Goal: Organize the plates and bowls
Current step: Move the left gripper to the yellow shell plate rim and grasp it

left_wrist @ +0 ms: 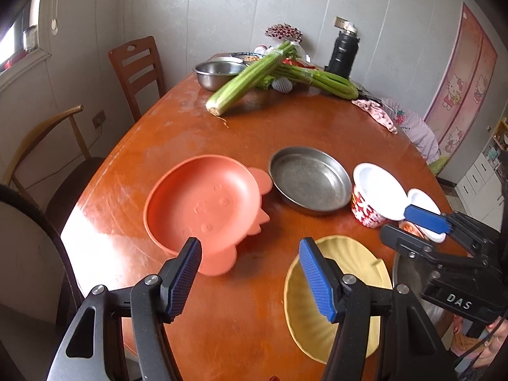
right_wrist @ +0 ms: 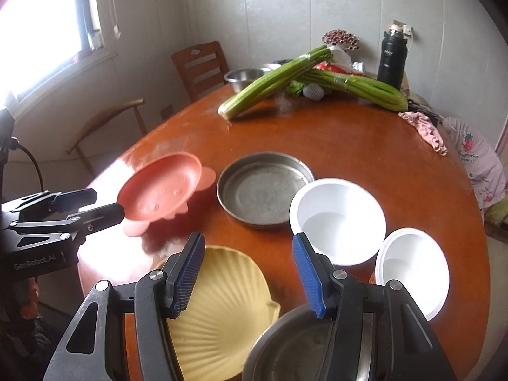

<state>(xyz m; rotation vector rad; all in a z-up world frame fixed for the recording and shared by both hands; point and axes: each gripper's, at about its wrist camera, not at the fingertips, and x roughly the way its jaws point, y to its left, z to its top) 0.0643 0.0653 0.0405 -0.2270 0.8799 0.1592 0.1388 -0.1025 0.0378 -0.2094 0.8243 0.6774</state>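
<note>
An orange animal-shaped plate (left_wrist: 203,209) sits tilted on the brown table, near edge raised; it also shows in the right wrist view (right_wrist: 162,190). My left gripper (left_wrist: 250,273) is open, its left finger at the plate's near rim; in the right wrist view its fingers (right_wrist: 95,209) reach the plate's edge. A metal pan (left_wrist: 309,184) (right_wrist: 263,187) lies beside it. A yellow shell plate (left_wrist: 336,292) (right_wrist: 219,311) lies near. Two white bowls (right_wrist: 338,219) (right_wrist: 412,270) stand right. My right gripper (right_wrist: 247,273) is open above the shell plate and a metal bowl (right_wrist: 292,349).
Celery bunches (left_wrist: 250,76), a steel bowl (left_wrist: 216,74), a black flask (left_wrist: 344,50) and a pink cloth (left_wrist: 376,112) lie at the table's far side. Wooden chairs (left_wrist: 139,70) stand along the left edge.
</note>
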